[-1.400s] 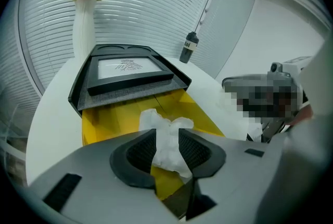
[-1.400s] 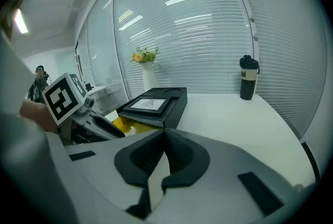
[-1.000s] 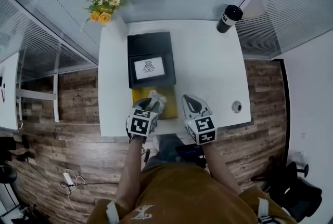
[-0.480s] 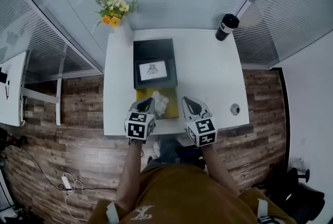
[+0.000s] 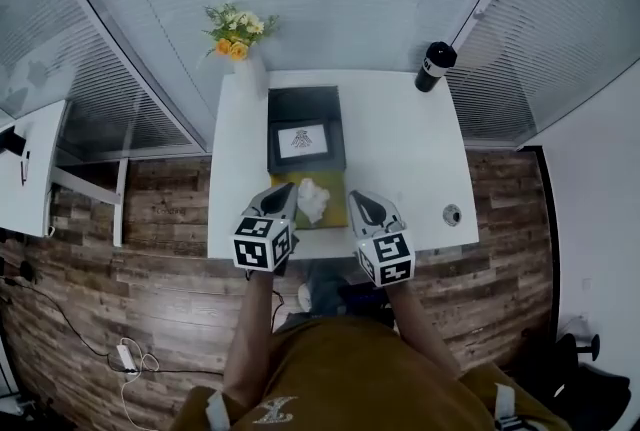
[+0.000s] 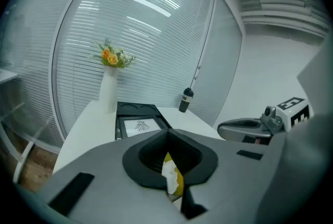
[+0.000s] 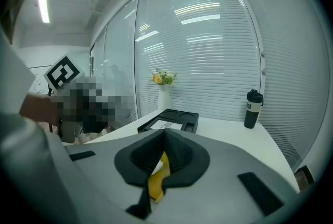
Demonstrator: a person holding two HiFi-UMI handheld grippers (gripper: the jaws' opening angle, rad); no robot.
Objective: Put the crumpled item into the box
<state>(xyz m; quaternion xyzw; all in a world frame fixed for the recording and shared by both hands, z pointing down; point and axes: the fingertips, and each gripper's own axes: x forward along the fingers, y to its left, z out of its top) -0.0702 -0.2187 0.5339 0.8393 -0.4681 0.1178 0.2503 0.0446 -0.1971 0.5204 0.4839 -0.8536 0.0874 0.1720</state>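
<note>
A white crumpled item (image 5: 313, 200) lies on a yellow tray (image 5: 338, 209) at the table's near edge, just in front of the open black box (image 5: 306, 141). My left gripper (image 5: 287, 193) sits at the item's left side, shut, with a bit of the white paper (image 6: 169, 173) showing pinched between its black pads. The right gripper (image 5: 362, 203) rests shut at the tray's right edge, holding nothing; yellow shows through the hole under its pads (image 7: 157, 176). In the left gripper view the box (image 6: 139, 123) lies straight ahead.
A white vase of flowers (image 5: 243, 34) stands at the table's far left corner, and a black bottle (image 5: 434, 65) at the far right. A small round fitting (image 5: 452, 214) sits near the table's right front. Glass walls with blinds surround the white table (image 5: 400, 159).
The left gripper's jaws, open around the crumpled item a second ago, have closed on it. The head view has shifted slightly; the right gripper has stayed put.
</note>
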